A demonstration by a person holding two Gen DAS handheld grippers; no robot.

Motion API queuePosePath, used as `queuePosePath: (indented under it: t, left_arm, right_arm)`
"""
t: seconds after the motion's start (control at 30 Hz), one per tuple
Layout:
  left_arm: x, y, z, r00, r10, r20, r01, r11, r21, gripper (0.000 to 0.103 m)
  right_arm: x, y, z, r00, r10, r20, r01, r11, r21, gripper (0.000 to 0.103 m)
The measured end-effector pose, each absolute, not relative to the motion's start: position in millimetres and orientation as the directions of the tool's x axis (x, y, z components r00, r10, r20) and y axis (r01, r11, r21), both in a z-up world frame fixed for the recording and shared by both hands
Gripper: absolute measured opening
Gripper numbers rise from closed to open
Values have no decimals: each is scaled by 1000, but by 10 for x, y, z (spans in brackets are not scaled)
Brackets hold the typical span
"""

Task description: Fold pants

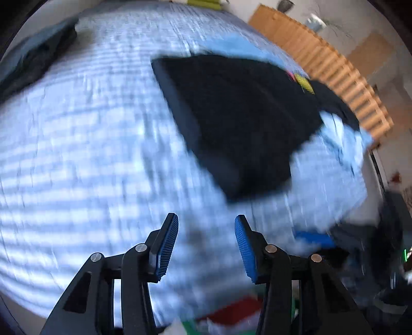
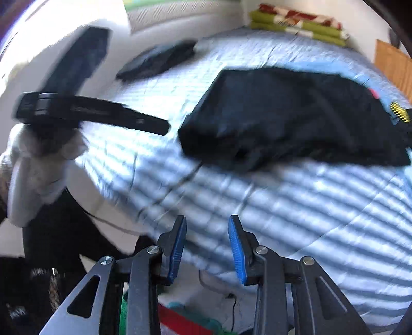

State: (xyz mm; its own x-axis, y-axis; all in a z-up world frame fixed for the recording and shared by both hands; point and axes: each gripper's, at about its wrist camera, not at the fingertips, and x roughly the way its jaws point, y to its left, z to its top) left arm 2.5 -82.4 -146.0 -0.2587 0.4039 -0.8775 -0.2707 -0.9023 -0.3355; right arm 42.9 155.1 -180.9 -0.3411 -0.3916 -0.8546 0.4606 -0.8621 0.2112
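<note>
Black pants (image 1: 237, 121) lie folded into a thick bundle on the striped blue-and-white bed cover (image 1: 77, 154). In the right wrist view the same pants (image 2: 291, 113) rest ahead and to the right. My left gripper (image 1: 206, 239) is open, held above the bed short of the pants, with nothing between its blue pads. My right gripper (image 2: 207, 242) is open too and empty, near the bed's edge. The left gripper's black body (image 2: 97, 113) shows at the left of the right wrist view, held by a gloved hand (image 2: 38, 159). Both views are motion-blurred.
A second dark folded garment (image 1: 38, 56) lies at the far left of the bed, seen too as the garment (image 2: 159, 59). A light blue cloth (image 1: 342, 139) lies beside the pants. A wooden slatted frame (image 1: 334, 69) borders the right. Folded green-and-red bedding (image 2: 298, 23) sits at the head.
</note>
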Motion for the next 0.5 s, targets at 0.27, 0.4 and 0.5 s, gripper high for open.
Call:
queuePosePath:
  t: [0.27, 0.4, 0.5]
  left_arm:
    - [315, -657, -1360, -289, 317, -903, -361, -910, -203, 48]
    - [-71, -671, -1027, -291, 366, -884, -331, -905, -266, 68]
    - [-475, -600, -965, -272, 400, -875, -276, -904, -327, 76]
  right_arm:
    - [328, 1703, -1402, -339, -407, -848, 489, -847, 211, 30]
    - [313, 2013, -845, -395, -436, -809, 500, -840, 209, 31]
    - [190, 2240, -448, -444, -447, -777, 489, -847, 209, 33]
